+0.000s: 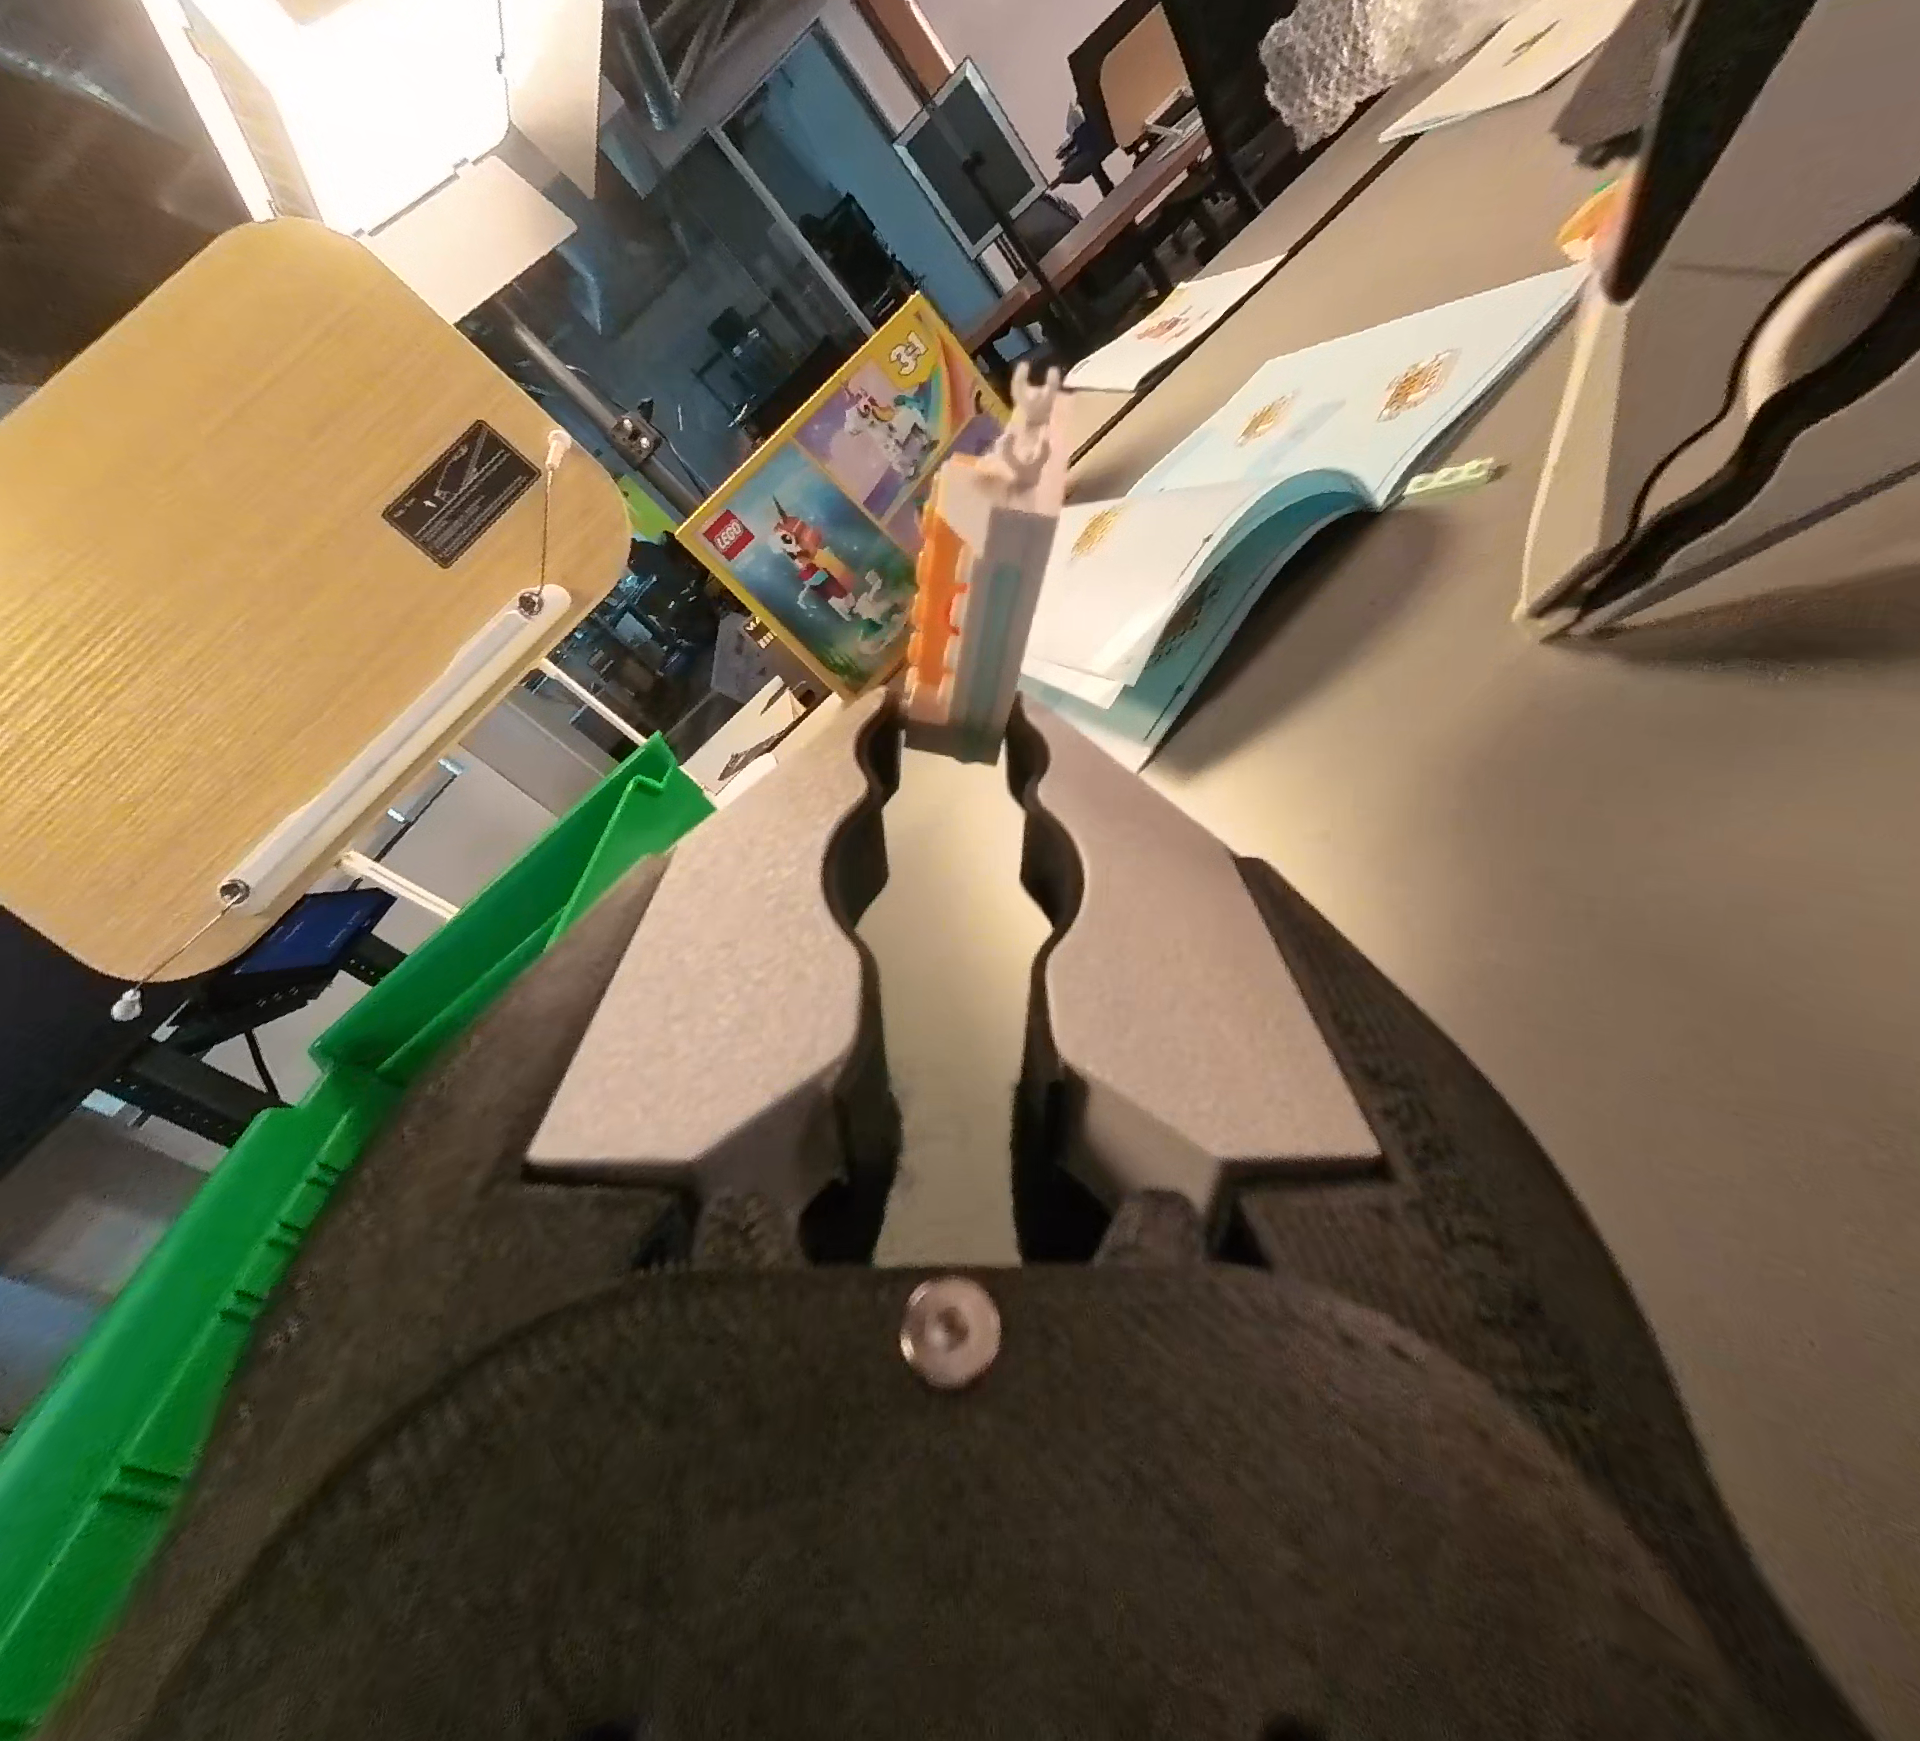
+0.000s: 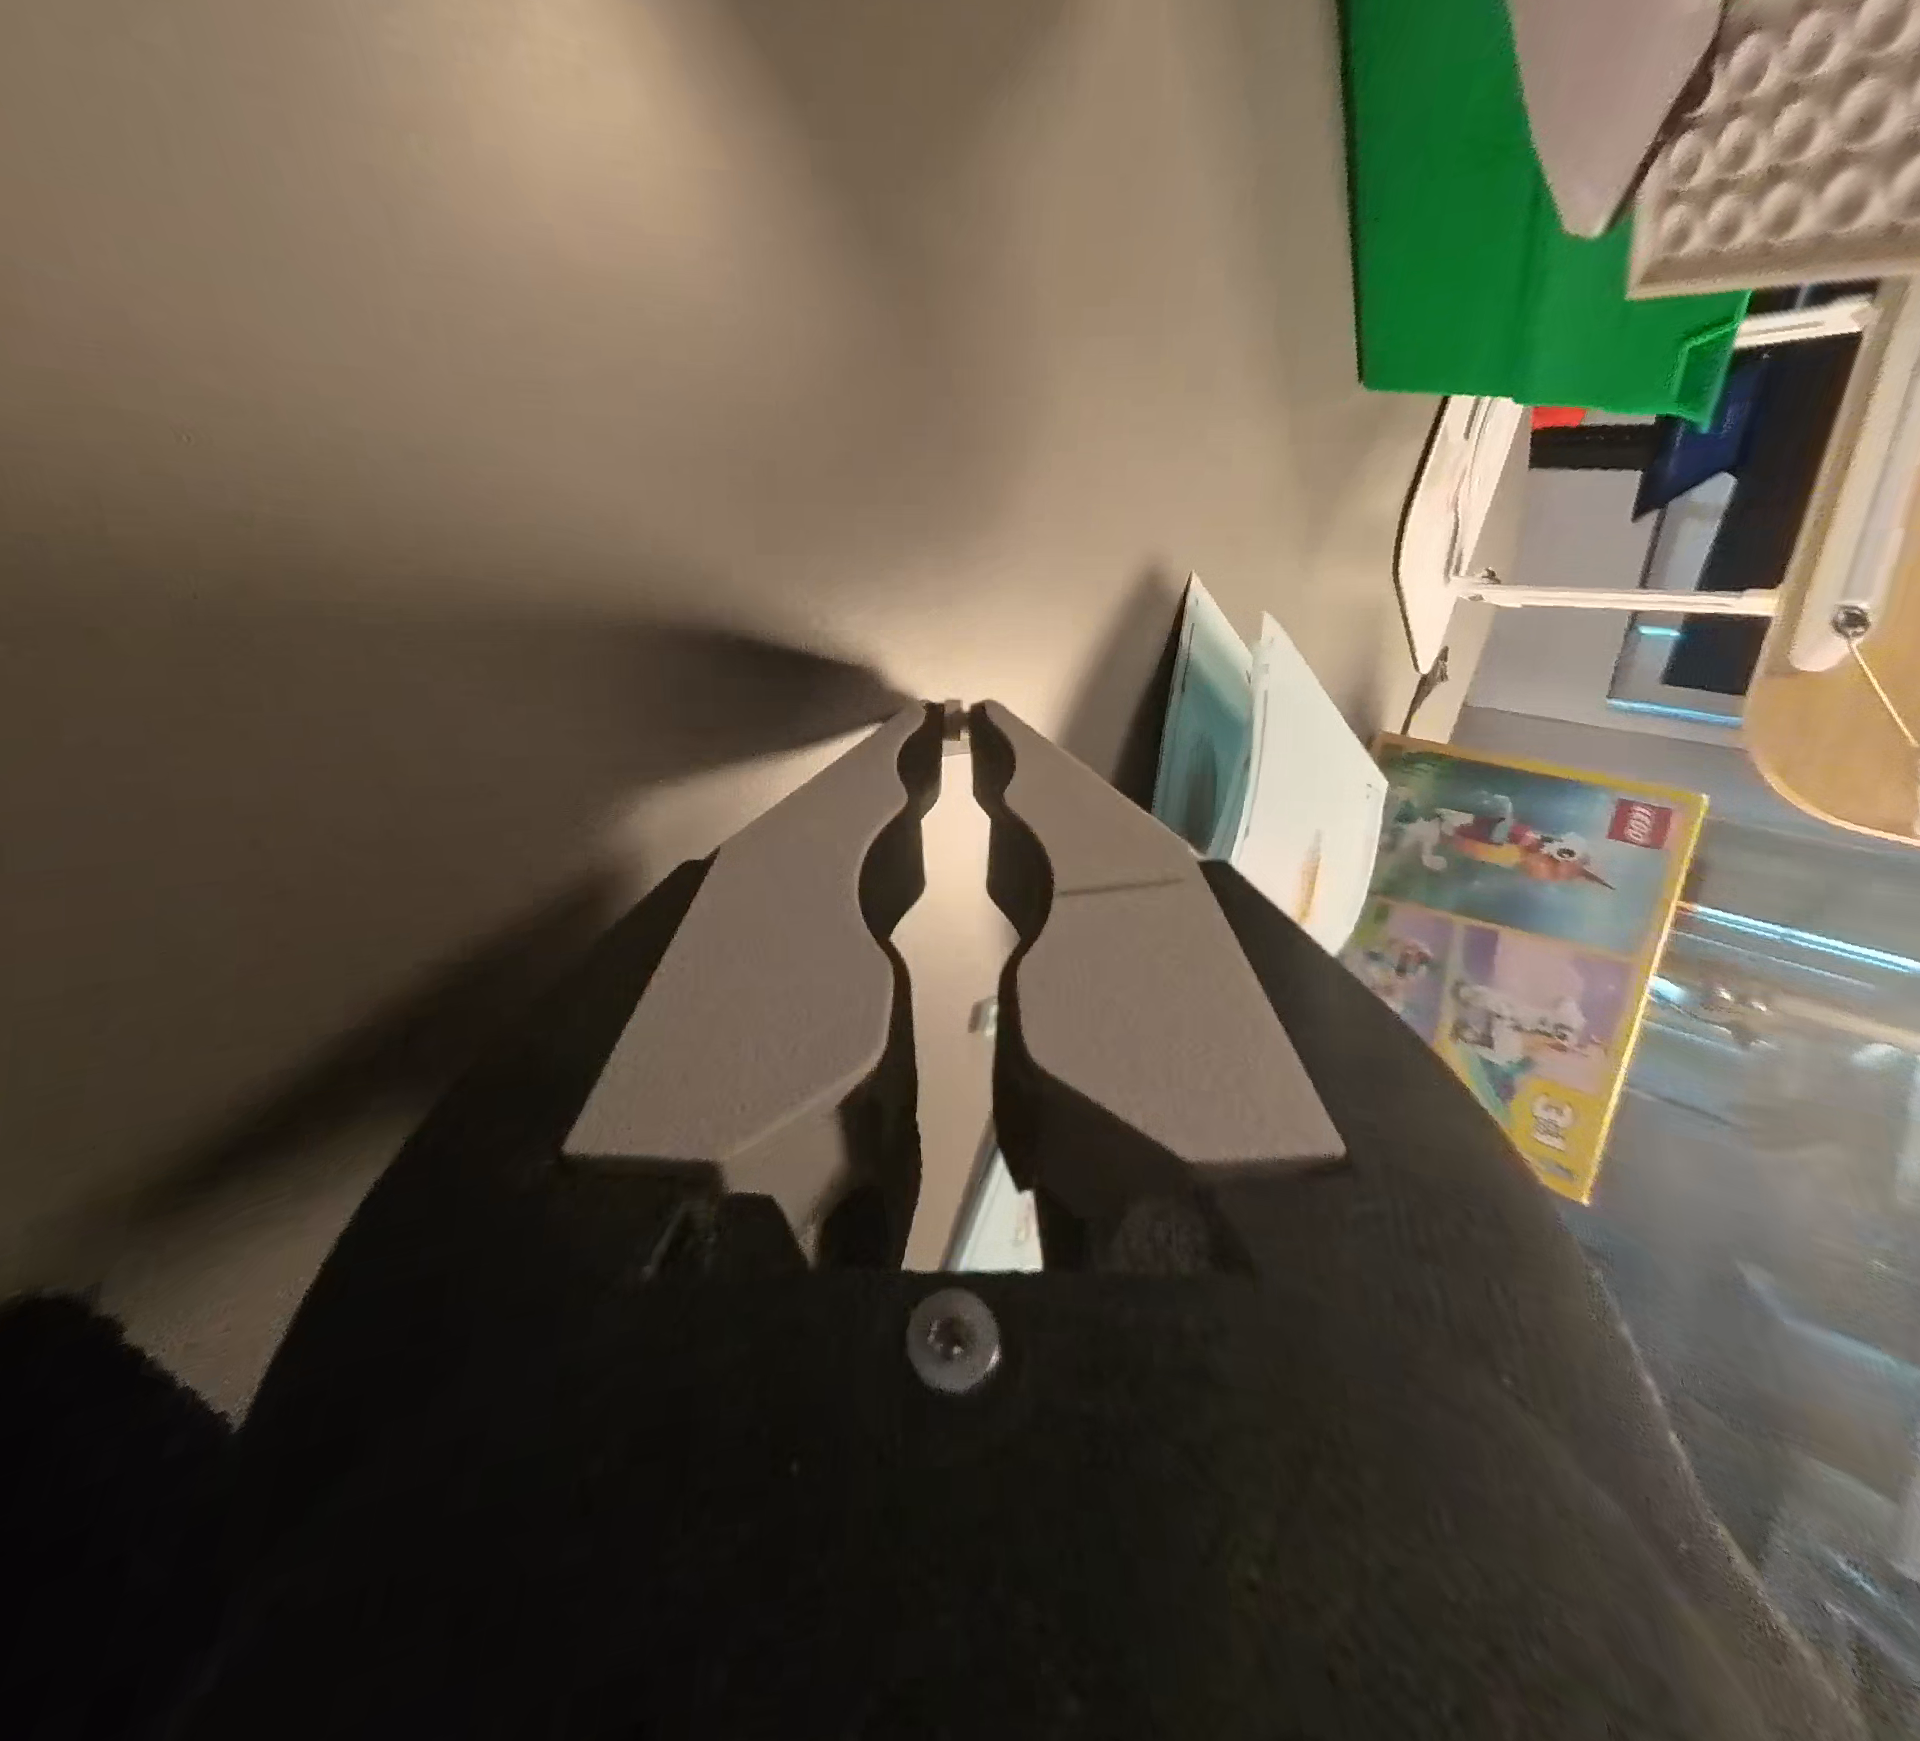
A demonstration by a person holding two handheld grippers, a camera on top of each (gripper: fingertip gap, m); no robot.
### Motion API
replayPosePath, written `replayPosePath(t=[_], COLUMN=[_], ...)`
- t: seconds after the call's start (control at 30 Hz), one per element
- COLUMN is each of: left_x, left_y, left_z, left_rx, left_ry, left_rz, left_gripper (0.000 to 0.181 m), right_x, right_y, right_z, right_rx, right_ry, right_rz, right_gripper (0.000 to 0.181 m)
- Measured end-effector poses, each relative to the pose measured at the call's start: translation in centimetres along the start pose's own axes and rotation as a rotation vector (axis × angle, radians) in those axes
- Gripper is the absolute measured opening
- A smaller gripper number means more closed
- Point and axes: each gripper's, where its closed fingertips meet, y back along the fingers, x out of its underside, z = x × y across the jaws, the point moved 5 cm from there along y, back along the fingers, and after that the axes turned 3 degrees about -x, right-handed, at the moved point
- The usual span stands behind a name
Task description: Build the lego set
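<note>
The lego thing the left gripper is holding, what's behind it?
Behind the orange and white lego build held by the left gripper stands the yellow lego box. The build covers the box's right edge, so that part cannot be seen.

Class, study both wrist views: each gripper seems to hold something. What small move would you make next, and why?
Probably carry the right gripper, shut on a tiny pale piece, toward the white and orange assembly clamped in the left gripper. In the left wrist view the right gripper sits apart, near the open instruction booklet, so the parts cannot join yet.
</note>
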Motion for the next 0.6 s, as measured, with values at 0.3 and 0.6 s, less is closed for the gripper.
replayPosePath(t=[0.3, 0.6], left_x=[-0.6, -0.7], left_y=[0.0, 0.0], left_z=[-1.9, -2.3], left_rx=[0.054, 0.054], left_ry=[-0.114, -0.161], left_rz=[-0.01, -0.006], left_gripper=[0.019, 0.019], right_x=[-0.2, -0.9], right_y=[0.3, 0.5], right_z=[0.9, 1.2], right_rx=[0.037, 0.009], right_ry=[0.162, 0.246], right_rz=[0.19, 0.247], right_gripper=[0.003, 0.005])
